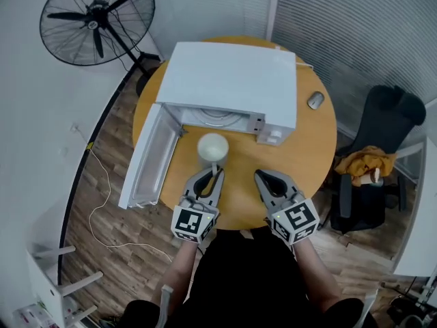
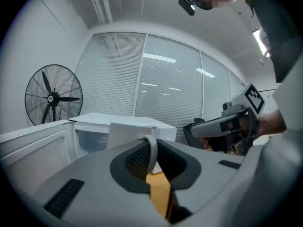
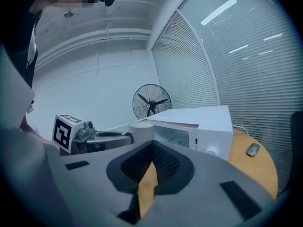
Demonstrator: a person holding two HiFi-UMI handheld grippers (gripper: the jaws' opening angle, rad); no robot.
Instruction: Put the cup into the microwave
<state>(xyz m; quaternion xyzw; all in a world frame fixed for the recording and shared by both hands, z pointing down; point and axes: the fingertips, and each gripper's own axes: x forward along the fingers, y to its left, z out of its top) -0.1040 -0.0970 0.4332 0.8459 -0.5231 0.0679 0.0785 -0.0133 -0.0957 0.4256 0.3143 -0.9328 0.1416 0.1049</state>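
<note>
The left gripper (image 1: 212, 175) is pinching the probably light, rigid, breakable cup (image 1: 212, 146) by its thin handle (image 2: 152, 151), while the jaws of the right gripper (image 1: 268, 180) are hanging clenched, empty.

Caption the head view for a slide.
Left tongs grip the cup by its handle before the open microwave; right tongs empty.

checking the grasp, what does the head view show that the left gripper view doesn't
Head view only: the mouse, the chair and the cup seen whole from above. Left gripper view only: the left gripper closed on the cup's handle, seen close up. Both: the fan, the open microwave and the right gripper.
</note>
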